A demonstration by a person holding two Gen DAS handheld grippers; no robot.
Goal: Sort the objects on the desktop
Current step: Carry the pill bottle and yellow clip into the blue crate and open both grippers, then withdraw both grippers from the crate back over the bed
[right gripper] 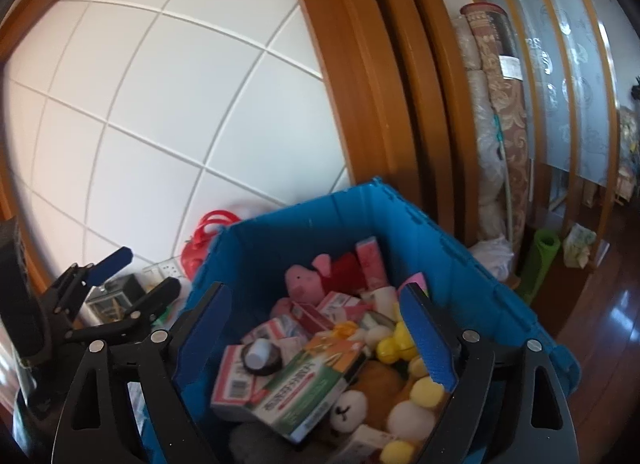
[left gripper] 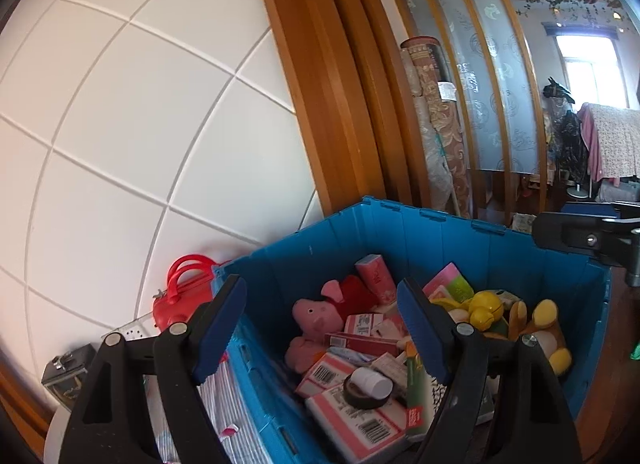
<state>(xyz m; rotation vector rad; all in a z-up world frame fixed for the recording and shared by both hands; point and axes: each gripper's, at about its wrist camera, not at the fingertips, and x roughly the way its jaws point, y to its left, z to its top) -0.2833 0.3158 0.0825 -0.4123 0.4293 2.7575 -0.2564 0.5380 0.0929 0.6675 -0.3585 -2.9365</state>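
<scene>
A blue crate [left gripper: 440, 223] [right gripper: 436, 240] holds several sorted things. Among them are a pink pig plush [left gripper: 316, 316] [right gripper: 302, 280], red-and-white boxes [left gripper: 360, 420], a yellow toy [left gripper: 486, 308] and a black tape roll with a white bottle on it [left gripper: 366, 386] [right gripper: 260, 356]. A green-and-orange box [right gripper: 312, 380] lies on top of the pile. My left gripper [left gripper: 322, 304] is open over the crate's left wall with nothing between its fingers. My right gripper [right gripper: 316, 300] hangs open above the crate's contents, also holding nothing. The left gripper [right gripper: 144, 270] shows at the left of the right wrist view.
A red handbag [left gripper: 180, 296] and a small dark box [left gripper: 66, 376] sit left of the crate against the white panelled wall [left gripper: 140, 123]. A wooden door frame [left gripper: 320, 83], rolled carpets [left gripper: 432, 123] and a green mat roll [right gripper: 538, 264] stand behind and to the right.
</scene>
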